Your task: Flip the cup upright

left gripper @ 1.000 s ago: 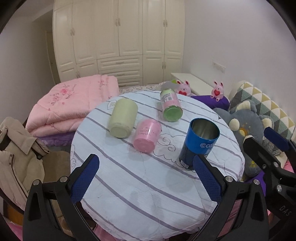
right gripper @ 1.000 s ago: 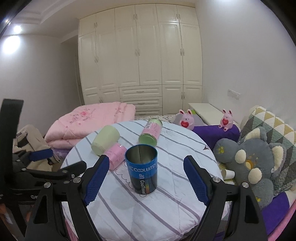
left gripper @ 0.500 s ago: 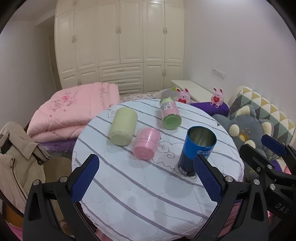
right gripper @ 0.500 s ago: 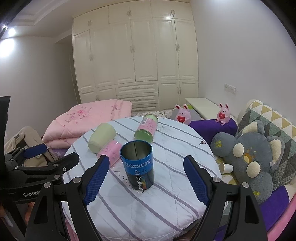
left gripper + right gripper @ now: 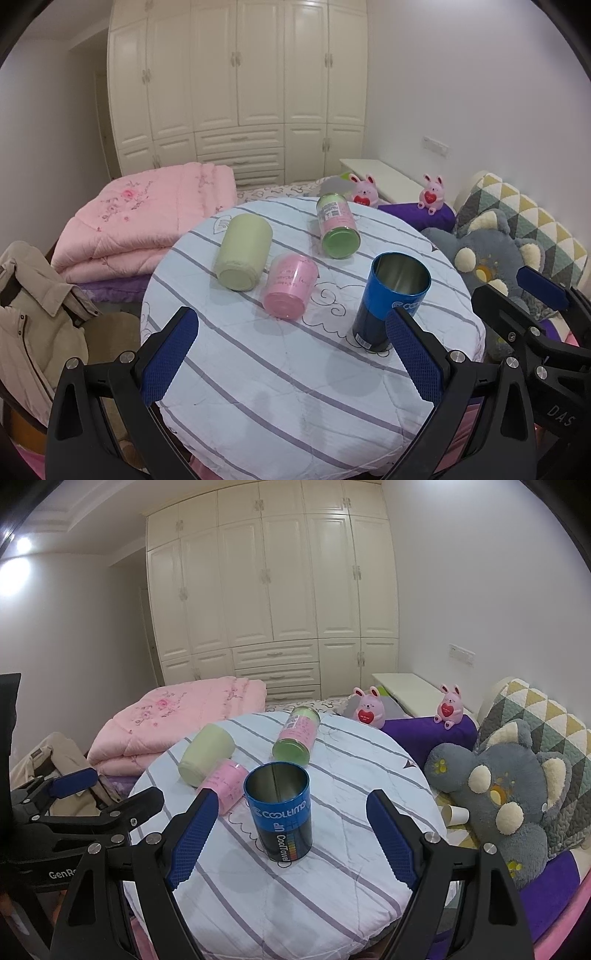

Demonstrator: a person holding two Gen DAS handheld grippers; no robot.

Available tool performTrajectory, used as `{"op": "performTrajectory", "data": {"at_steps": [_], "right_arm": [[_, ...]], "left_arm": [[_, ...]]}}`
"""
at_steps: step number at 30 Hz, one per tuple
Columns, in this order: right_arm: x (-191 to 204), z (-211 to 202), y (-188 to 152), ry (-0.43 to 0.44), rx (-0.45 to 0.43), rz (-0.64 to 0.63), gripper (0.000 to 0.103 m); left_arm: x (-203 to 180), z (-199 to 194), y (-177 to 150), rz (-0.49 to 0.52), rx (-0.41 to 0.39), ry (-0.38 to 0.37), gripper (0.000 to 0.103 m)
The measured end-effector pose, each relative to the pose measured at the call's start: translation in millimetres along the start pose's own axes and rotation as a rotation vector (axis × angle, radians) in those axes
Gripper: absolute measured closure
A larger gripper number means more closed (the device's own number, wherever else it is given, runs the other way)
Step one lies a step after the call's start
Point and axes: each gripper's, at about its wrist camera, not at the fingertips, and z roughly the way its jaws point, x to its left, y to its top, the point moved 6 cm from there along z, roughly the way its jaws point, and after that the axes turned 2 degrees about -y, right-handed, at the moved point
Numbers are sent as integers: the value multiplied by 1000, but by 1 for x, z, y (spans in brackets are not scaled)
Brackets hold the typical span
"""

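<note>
Twice looked, once per wrist view, and met the white wardrobe (image 5: 236, 74) across the upper frame, then the round striped table (image 5: 277, 387) filling the lower centre. Found on it the blue can (image 5: 391, 299) upright at centre right, and, tipped on their sides, the pale green cup (image 5: 243, 256), green-ended jar (image 5: 337, 225) and pink cup (image 5: 290, 284), long axes running up-frame. Held left gripper (image 5: 291, 332) and right gripper (image 5: 293, 801) spread wide and empty, low in frame; judged the left nearer the pink cup.
</note>
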Motion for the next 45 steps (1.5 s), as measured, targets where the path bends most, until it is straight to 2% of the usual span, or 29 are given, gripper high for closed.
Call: {"op": "performTrajectory", "data": {"at_steps": [20,29,45], "right_arm": [[1,0,1,0,4,0,19],[-2,-8,3,-33,-41,-8,19],[-6,-5,2,-26,-30,3,19]], "left_arm": [[-1,2,-3,4,7,0,0],[-2,-5,-1,11,-47,19,0],[-5,-4,0,12,-52,28,0]]}}
